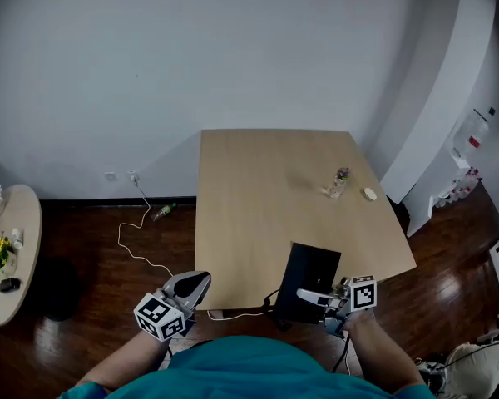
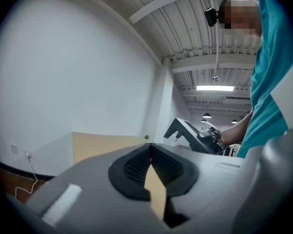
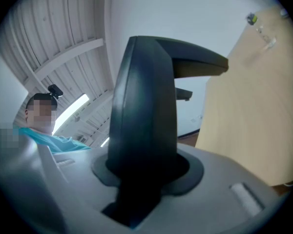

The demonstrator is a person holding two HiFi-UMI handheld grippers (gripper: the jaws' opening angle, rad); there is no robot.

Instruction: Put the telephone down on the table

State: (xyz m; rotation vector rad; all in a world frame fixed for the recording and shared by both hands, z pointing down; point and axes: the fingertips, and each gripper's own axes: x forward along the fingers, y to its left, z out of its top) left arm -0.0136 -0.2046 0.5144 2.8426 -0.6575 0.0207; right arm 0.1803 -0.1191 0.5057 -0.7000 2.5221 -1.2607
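One telephone point(image 1: 314, 268) in right claw point(image 1: 306, 298)

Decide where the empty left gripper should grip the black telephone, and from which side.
Probably its left edge, coming from the left. The telephone looks broad and flat, the right gripper clamps its near right corner, and that bare edge faces the left gripper.
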